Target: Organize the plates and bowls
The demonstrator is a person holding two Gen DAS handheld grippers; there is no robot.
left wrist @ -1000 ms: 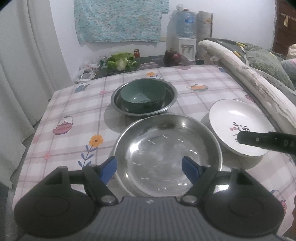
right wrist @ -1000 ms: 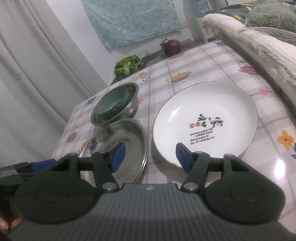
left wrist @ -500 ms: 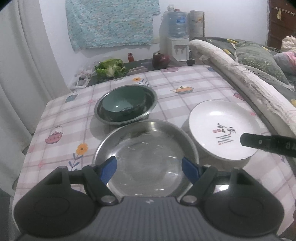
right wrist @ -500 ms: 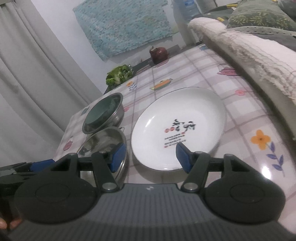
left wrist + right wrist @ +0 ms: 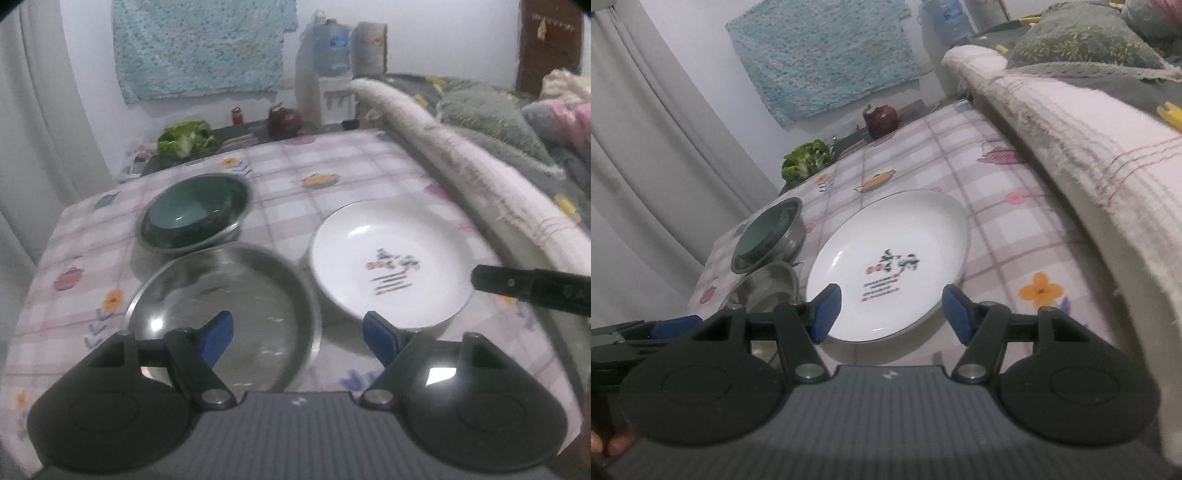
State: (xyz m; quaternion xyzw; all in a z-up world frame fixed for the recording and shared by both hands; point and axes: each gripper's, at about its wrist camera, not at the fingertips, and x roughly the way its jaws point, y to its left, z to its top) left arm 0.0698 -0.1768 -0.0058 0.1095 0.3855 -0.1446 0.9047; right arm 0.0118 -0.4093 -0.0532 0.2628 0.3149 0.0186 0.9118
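A white plate (image 5: 388,258) with a printed motif lies on the checked tablecloth, right of a steel plate (image 5: 225,306). Behind the steel plate a green bowl (image 5: 192,212) sits inside a steel bowl (image 5: 236,225). My left gripper (image 5: 297,334) is open and empty, above the steel plate's near right rim. My right gripper (image 5: 890,312) is open and empty, its fingers either side of the white plate's (image 5: 890,258) near edge, just above it. The steel plate (image 5: 764,291) and the nested bowls (image 5: 768,232) show left in the right wrist view.
A sofa arm under a white towel (image 5: 461,177) runs along the table's right edge. A lettuce (image 5: 184,138), a dark red pot (image 5: 284,120) and a water dispenser (image 5: 332,74) stand beyond the far edge. Curtains hang on the left.
Both grippers have swung to the right and drawn back a little. The white plate now lies between the right gripper's fingers. The dishes have not moved.
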